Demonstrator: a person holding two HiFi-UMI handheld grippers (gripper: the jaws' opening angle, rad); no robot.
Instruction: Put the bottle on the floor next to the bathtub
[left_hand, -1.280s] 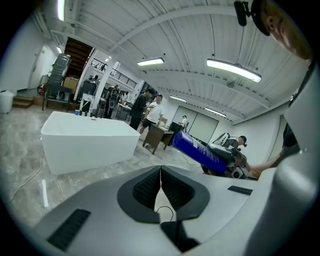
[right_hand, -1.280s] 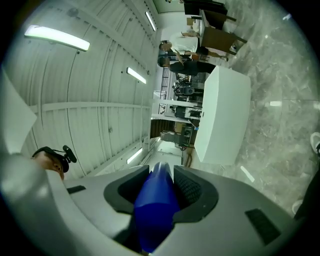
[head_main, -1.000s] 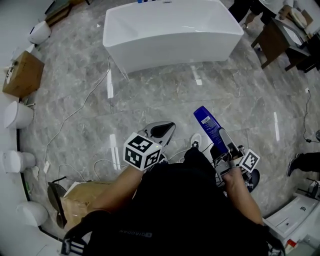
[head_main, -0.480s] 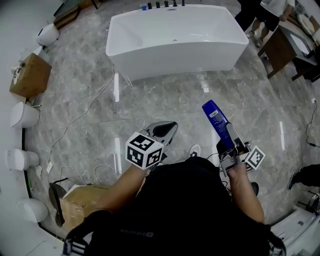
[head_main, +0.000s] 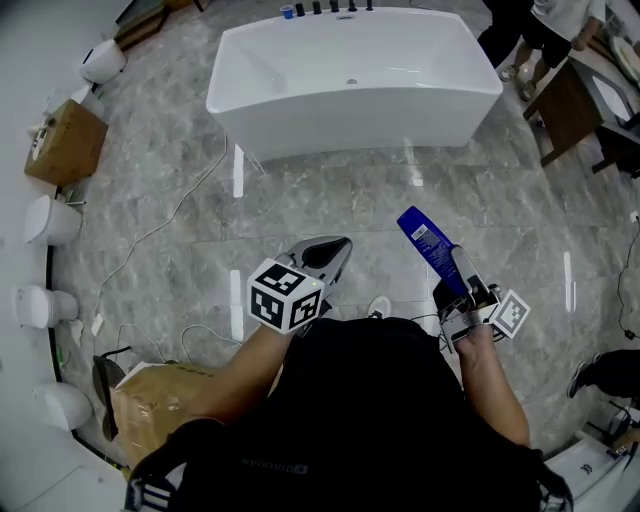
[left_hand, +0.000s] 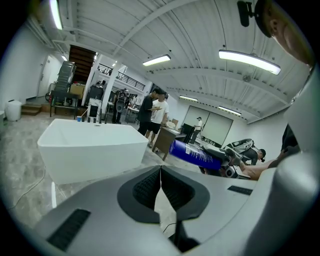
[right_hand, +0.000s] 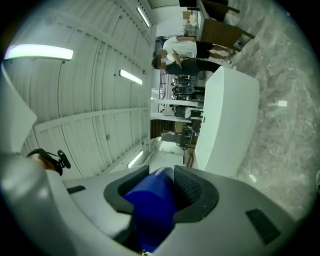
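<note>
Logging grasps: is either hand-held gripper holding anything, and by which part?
The right hand-held gripper clamps the blue bottle by the end of its body nearest the person; the left hand-held gripper is shut, empty.

Nothing here reads clearly from where I stand. The blue bottle (head_main: 432, 252), right of centre, carries a pale label (head_main: 424, 237) whose print is too small to make out. A line of small pale letters (head_main: 268, 464) crosses the person's black top (head_main: 370, 400) at the near edge, too blurred to read. The marker cube (head_main: 285, 296) on the left gripper (head_main: 325, 258) shows only black-and-white square patterns.
</note>
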